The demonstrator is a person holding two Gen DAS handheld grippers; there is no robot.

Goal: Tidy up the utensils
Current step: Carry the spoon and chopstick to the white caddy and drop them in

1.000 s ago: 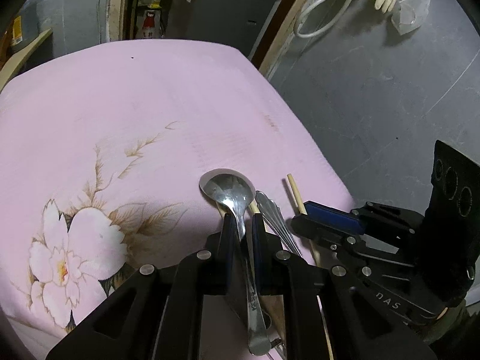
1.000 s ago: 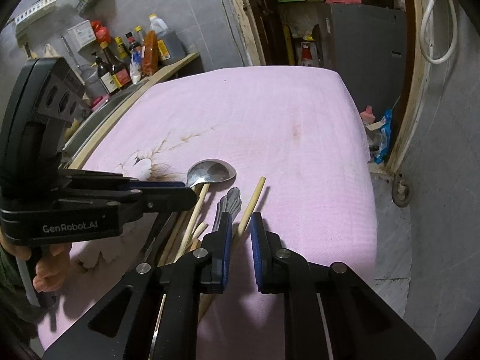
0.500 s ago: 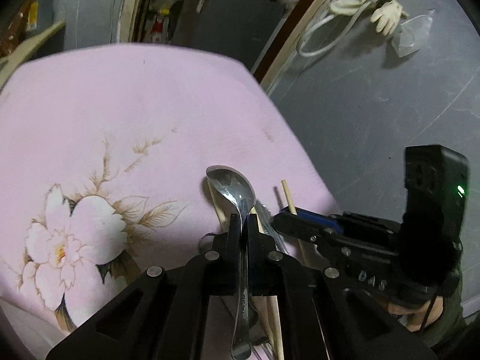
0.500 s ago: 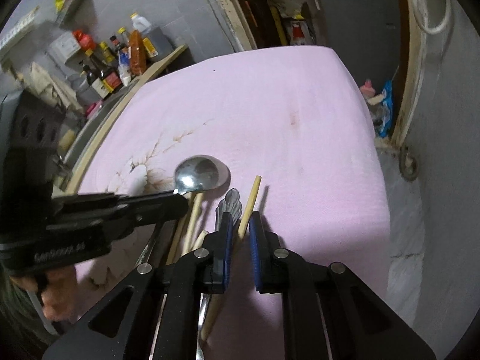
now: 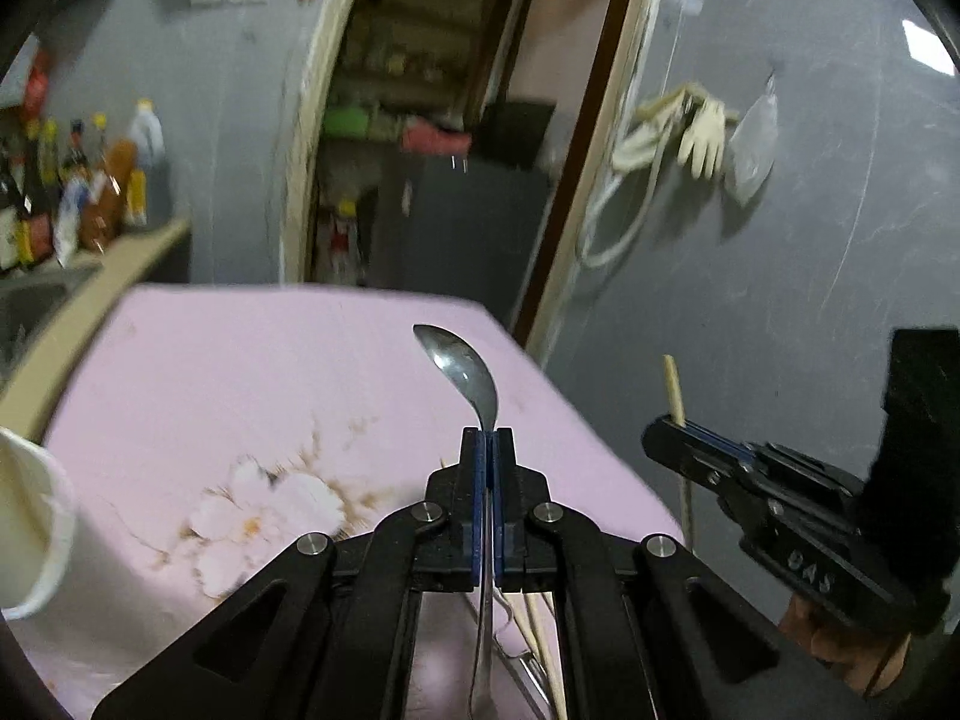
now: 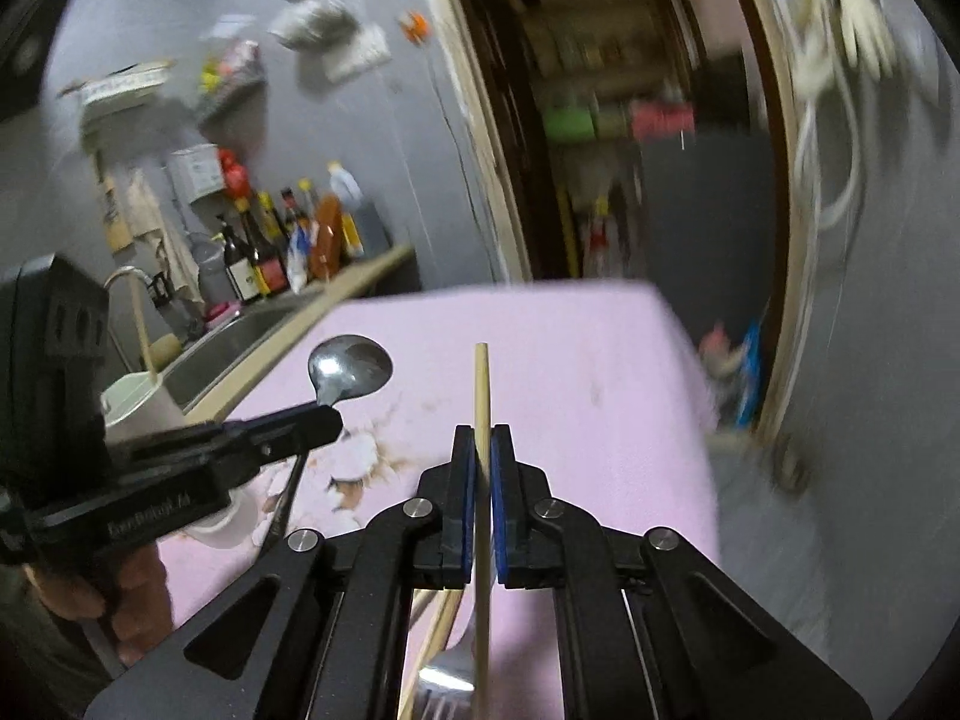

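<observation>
Left gripper clamping spoon, right gripper clamping chopstick

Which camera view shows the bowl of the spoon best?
The right wrist view: there the spoon shows its round bowl almost face on, beyond the left gripper. The left wrist view shows the spoon nearly edge on, above the closed pads.

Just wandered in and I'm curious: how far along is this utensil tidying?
Early, it seems. In hand: the left gripper is shut on a metal spoon, the right gripper on a wooden chopstick. A white cup holds one stick. A fork and another chopstick remain on the pink cloth.
</observation>
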